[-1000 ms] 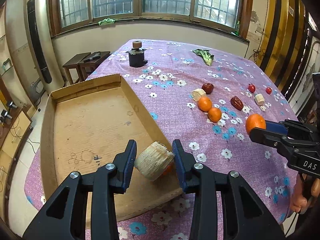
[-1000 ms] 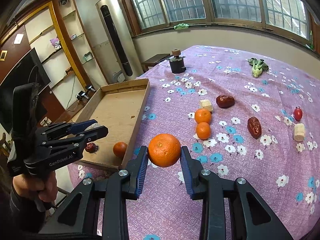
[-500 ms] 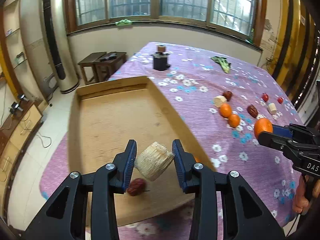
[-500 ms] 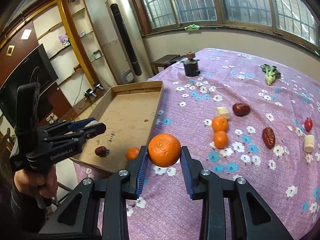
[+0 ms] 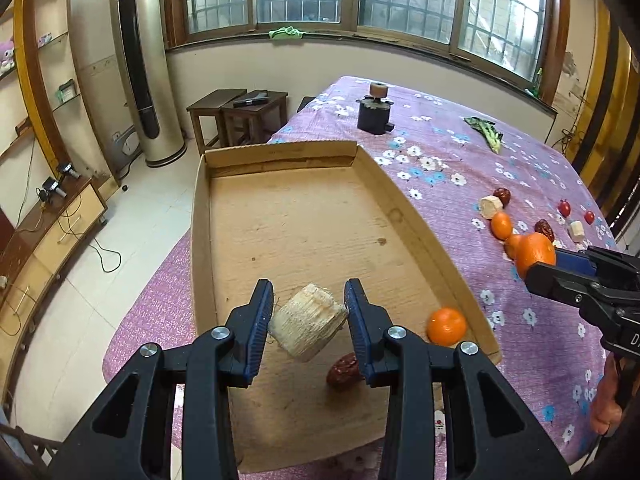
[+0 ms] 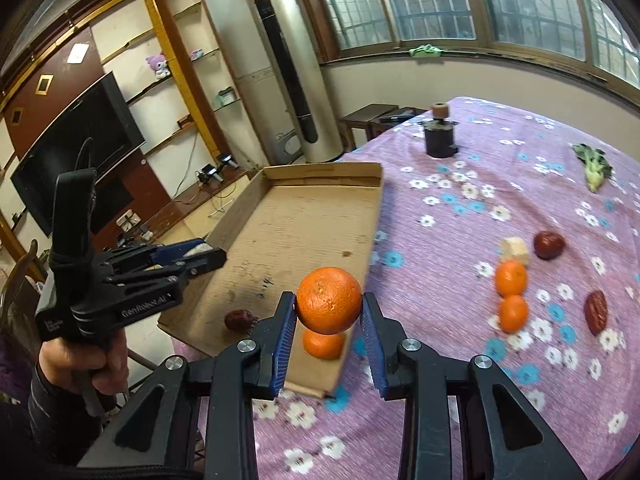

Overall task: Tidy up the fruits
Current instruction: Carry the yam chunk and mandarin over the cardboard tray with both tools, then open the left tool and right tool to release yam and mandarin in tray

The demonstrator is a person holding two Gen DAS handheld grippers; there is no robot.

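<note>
Left gripper clamps cane chunk, tray below; lower before releasing. Right gripper grips orange; carry left over tray wall.

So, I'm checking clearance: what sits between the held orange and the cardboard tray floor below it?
A small orange lies in the cardboard tray under the held orange, per the right wrist view.

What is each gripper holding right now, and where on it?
Left gripper clamps the pale fibrous chunk across its sides. Right gripper clamps the large orange across its middle.
</note>
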